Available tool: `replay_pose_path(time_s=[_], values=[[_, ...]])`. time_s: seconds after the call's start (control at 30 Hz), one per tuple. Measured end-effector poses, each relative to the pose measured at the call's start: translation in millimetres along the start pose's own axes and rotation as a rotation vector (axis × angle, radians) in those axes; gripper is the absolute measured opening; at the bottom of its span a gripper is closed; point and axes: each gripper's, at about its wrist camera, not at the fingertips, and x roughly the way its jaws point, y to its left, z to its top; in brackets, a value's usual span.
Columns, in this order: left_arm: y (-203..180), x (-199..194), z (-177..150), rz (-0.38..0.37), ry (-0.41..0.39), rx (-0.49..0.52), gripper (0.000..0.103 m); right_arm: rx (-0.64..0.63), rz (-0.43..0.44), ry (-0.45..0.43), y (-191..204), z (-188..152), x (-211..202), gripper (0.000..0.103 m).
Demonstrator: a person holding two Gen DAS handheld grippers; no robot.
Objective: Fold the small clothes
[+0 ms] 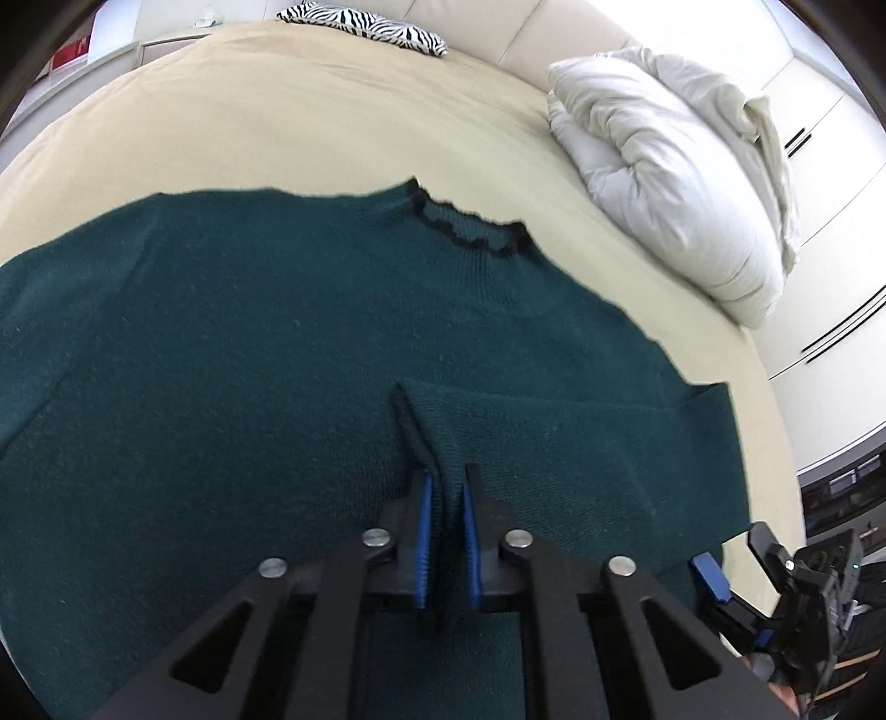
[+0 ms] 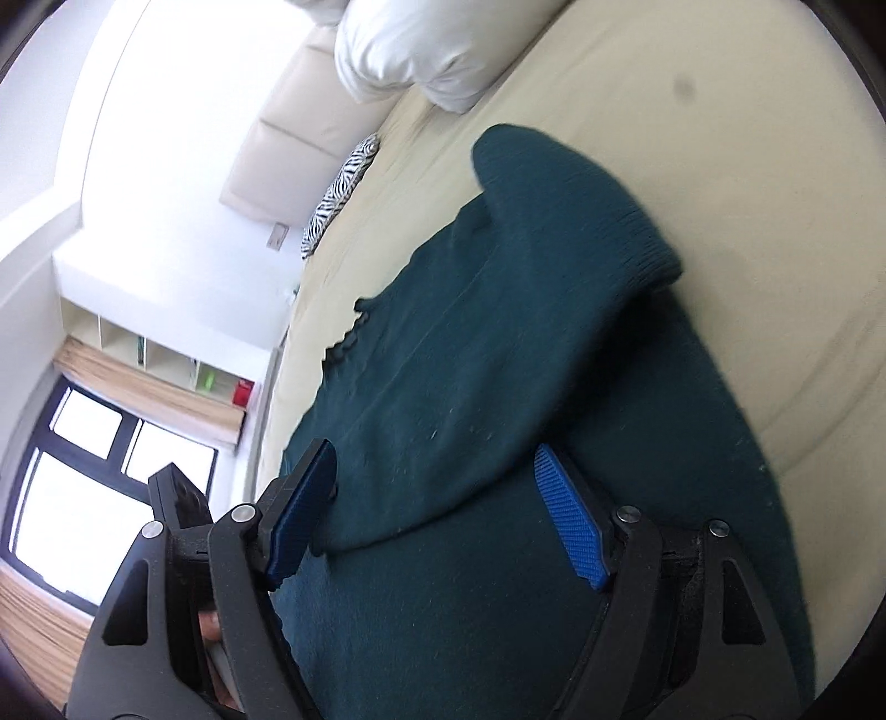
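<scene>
A dark green knit sweater (image 1: 221,360) lies flat on the beige bed (image 1: 277,111), its black-trimmed collar (image 1: 470,221) towards the headboard. Its right sleeve (image 1: 581,432) is folded across the body. My left gripper (image 1: 446,482) is shut on that sleeve's cuff, held between the blue pads. My right gripper (image 2: 432,471) is open and empty, hovering over the sweater (image 2: 443,609) with the folded sleeve (image 2: 554,288) lying between its jaws. The right gripper also shows at the lower right of the left wrist view (image 1: 736,559).
A white folded duvet (image 1: 681,183) lies at the head of the bed on the right. A zebra-print pillow (image 1: 365,25) sits at the far end. White wardrobes (image 1: 830,166) stand to the right. A window (image 2: 83,471) and shelves (image 2: 166,360) are on the left.
</scene>
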Motion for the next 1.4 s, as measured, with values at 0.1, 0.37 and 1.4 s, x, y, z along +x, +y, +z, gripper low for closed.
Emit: replay_pose_path(time_s=[0.1,0.37,1.4], values=[[2.5,-19.3,4.4,-0.001,-0.059,0.015,0.008,0.008,0.004,-0.01,-10.8,-10.1,-17.5,0.074],[27.1,-36.9,20.8,-0.001,-0.149,-0.026,0.008,0.088,0.034,-0.025,-12.5,-25.2,-16.9,0.074],[56.4,-6.4,18.9,0.093,-0.201,-0.032,0.008,-0.239,-0.368,-0.037,20.8,51.9,0.3,0.058]])
